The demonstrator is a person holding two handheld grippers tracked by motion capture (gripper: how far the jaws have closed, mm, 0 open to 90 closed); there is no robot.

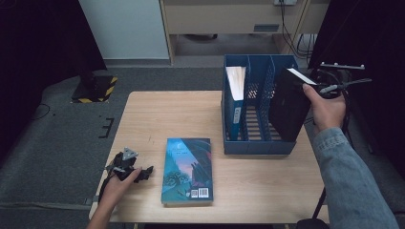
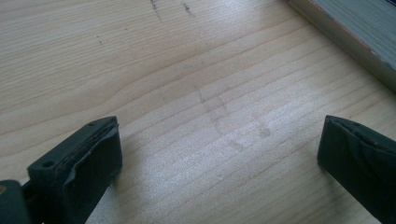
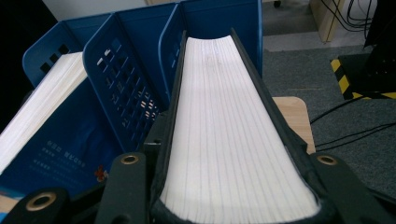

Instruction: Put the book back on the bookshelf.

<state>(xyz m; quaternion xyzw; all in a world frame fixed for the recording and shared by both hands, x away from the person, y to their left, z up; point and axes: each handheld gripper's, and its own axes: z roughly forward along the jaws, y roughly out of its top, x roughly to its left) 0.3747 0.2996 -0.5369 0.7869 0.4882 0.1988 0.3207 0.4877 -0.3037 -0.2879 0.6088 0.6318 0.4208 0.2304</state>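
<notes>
The wooden table (image 1: pixel 267 186) is pale, grained and matte, giving a flat bed for the blue plastic file rack (image 1: pixel 258 145) at its far right. The rack's perforated dividers are thin and rigid; its left slot already holds a blue book (image 1: pixel 235 102). The right gripper (image 3: pixel 233 205) clamps a thick black-covered book (image 1: pixel 289 107), jaws part closed on its covers, tilted over the rightmost slot. I judge the step is best done by squaring the book with the dividers, then lowering it steadily. A glossy teal paperback (image 1: pixel 187 170) lies flat, near centre. The left gripper (image 2: pixel 219 158) rests at the near left, jaws wide apart, holding nothing.
</notes>
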